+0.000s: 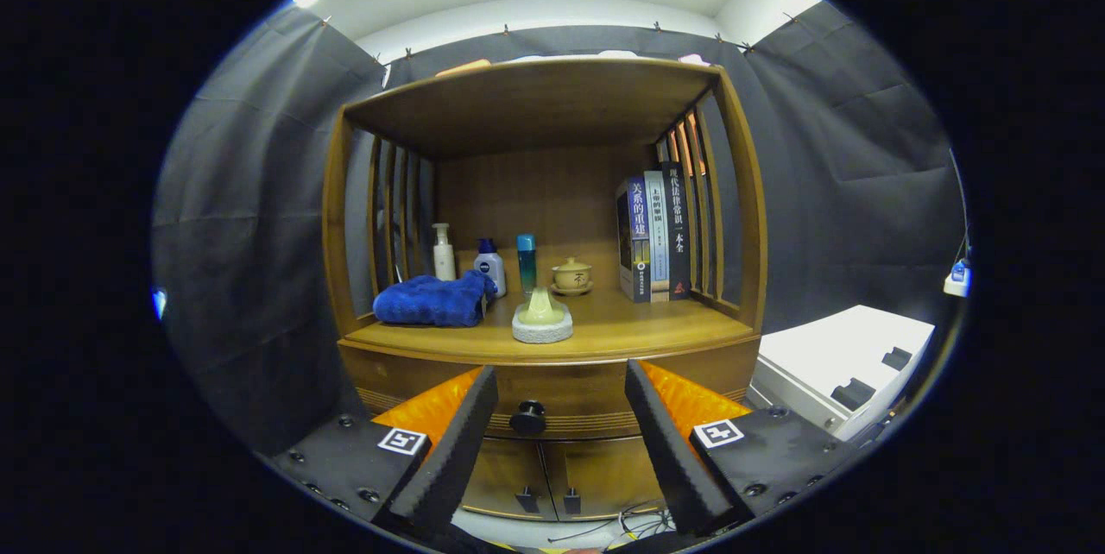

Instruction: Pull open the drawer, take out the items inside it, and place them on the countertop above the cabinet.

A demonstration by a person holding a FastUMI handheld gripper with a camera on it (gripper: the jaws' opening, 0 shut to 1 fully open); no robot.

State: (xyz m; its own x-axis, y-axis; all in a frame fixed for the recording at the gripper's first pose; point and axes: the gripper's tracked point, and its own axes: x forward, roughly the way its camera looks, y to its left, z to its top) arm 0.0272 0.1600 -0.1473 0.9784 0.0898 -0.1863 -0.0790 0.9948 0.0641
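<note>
The tongs (561, 433) stand spread, empty, the drawer's knob (527, 418) between their tips. The drawer (561, 394) sits closed; towel (432, 299) and dish (542, 318) lie on the surface (639, 325) at twelve o'clock: either start or finish.

A blue towel (429, 299), 3 bottles (489, 265), a lidded cup (571, 274) and 3 upright books (653, 230); a white box (850, 362) stands beside.

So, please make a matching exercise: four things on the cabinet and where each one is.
Things:
1. blue towel
2. books
3. drawer knob
4. lidded cup

Places:
A. upright by the right side slats
B. between the open fingers of the gripper
C. left part of the countertop
D. on a saucer near the back panel

Pairs: 1-C, 2-A, 3-B, 4-D
</note>
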